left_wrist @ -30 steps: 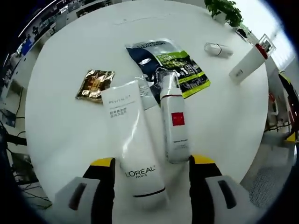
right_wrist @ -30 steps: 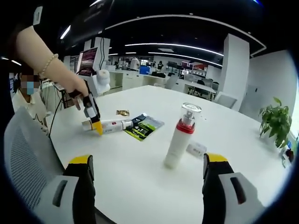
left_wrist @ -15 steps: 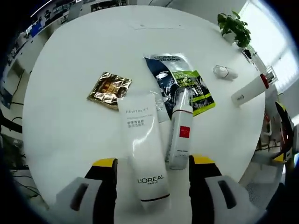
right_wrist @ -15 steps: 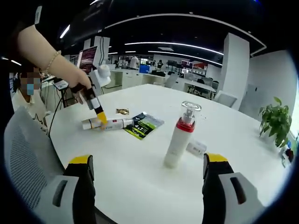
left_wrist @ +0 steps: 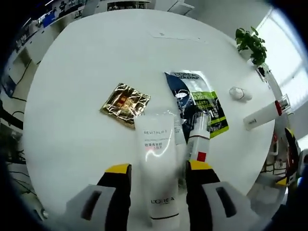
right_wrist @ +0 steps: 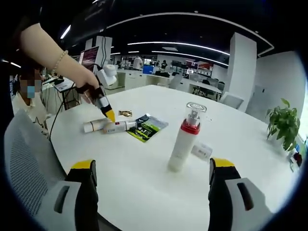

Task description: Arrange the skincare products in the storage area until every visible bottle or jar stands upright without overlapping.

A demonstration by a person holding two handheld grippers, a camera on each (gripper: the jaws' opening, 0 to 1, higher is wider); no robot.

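Since a second ago we have lifted our left hand-held gripper (left_wrist: 158, 175), open and empty, above the tube (left_wrist: 157, 168), soft and slick, best gripped mid-body.

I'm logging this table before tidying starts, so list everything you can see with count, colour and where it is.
Tube: one, white, lying flat between the left gripper's jaws.
Pump bottle: one, white with red label, lying beside the tube.
Sachet: one, dark blue and green, flat beyond the lying bottle.
Foil packet: one, gold, flat on the table.
Spray bottle: one, white with red collar and clear cap, standing upright.
Small item: one, white, lying behind the spray bottle.
Potted plant: one, green, far table edge.
Table: one, white, round.
Left gripper: yellow-tipped, open.
Right gripper: yellow-tipped, open.
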